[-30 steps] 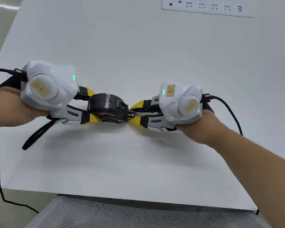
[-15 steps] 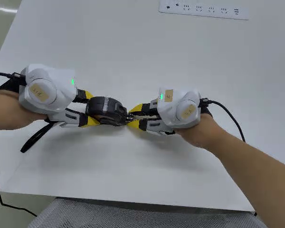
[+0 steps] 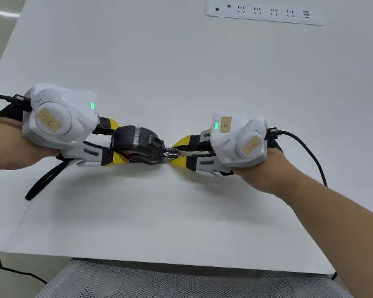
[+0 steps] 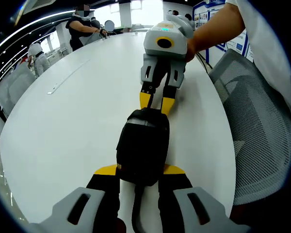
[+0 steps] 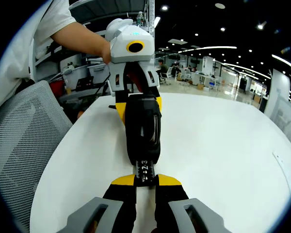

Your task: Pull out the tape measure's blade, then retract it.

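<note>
The tape measure (image 3: pixel 138 144) is sitting low at the table's (image 3: pixel 174 74) near side. The left tongs (image 3: pixel 117 141) are pinching its case and the right tongs (image 3: pixel 179 152) are pinching the blade (image 5: pixel 143 171) tip. Only a short numbered stretch is showing, so the pull is probably just beginning, with retracting waiting.

Left gripper (image 3: pixel 117 140) in left hand (image 3: pixel 9 146), pointing right, jaws clamped on tape measure (image 3: pixel 137 144) case. Right gripper (image 3: pixel 178 152) in right hand (image 3: pixel 268 172), pointing left, tips facing the left gripper's, jaws pinched on blade (image 5: pixel 144 171) end. Both low over tabletop (image 3: pixel 174 62), nearer front edge. Right forearm bare, comes in from front right corner. Left wrist at left edge.
</note>
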{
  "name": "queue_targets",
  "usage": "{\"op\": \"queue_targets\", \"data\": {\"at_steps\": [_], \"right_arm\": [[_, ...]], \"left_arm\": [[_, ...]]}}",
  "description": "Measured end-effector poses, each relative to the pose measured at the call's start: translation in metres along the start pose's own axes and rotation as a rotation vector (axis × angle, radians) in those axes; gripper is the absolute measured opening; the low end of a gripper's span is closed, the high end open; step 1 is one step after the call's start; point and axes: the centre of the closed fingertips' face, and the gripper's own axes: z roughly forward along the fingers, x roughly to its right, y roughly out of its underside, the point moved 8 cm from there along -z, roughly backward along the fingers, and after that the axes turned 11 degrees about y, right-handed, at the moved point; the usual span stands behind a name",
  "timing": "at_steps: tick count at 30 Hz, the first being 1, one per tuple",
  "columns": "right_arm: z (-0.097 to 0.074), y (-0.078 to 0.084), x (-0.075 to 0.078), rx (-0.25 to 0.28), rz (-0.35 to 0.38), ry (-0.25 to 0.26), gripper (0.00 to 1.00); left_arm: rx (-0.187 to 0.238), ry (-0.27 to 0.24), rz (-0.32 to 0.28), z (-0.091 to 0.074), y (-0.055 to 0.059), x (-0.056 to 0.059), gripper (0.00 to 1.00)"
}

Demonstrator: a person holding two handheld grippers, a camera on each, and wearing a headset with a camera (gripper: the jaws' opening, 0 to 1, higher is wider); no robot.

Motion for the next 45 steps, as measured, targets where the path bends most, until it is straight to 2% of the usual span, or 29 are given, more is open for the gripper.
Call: {"op": "queue_targets", "data": {"at_steps": [45], "right_arm": [[-0.057, 0.033, 0.014, -0.079, 0.009, 0.054, 0.1]], "left_arm": [[0.006, -0.003, -0.012, 0.0, -0.001, 0.0, 0.25]]}}
